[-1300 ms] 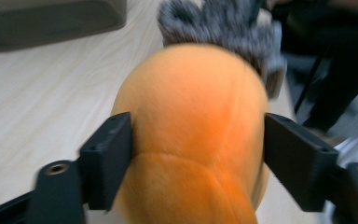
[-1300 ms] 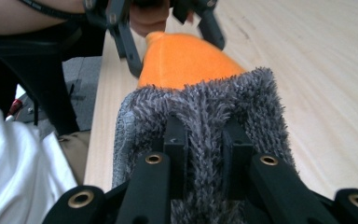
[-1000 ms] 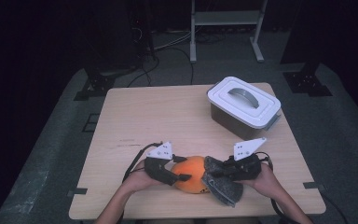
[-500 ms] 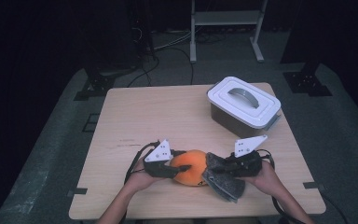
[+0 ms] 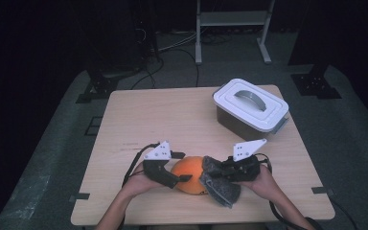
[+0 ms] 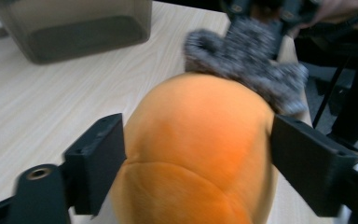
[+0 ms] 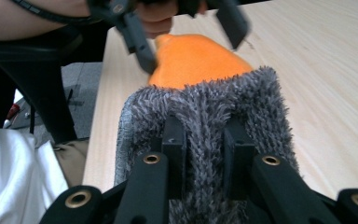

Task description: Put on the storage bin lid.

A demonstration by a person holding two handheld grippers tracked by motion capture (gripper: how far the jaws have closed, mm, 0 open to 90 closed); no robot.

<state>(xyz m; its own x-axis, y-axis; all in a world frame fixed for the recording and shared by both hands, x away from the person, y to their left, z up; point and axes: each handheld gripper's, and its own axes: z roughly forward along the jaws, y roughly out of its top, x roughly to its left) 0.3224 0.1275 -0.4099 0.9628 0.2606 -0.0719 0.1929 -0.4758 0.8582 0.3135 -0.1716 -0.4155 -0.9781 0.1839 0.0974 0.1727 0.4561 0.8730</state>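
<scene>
Since the earlier frame, your left gripper [image 5: 184, 173] has just opened its jaws; they now stand spread around the orange plush ball [image 5: 190, 173], apparently not pressing it. That ball rests on the table [image 5: 172, 115] near its front edge. Your right gripper [image 5: 219, 173] pinches the grey fuzzy cloth [image 5: 220, 186] against the ball.

A pale wooden table [image 5: 172, 115] is being lit from above, while the room around it is being left dark. Grey floor [image 5: 43, 177] is being crossed by black cables [image 5: 172, 48] beyond the table's far edge, where a white metal stand [image 5: 232, 19] is being kept.
</scene>
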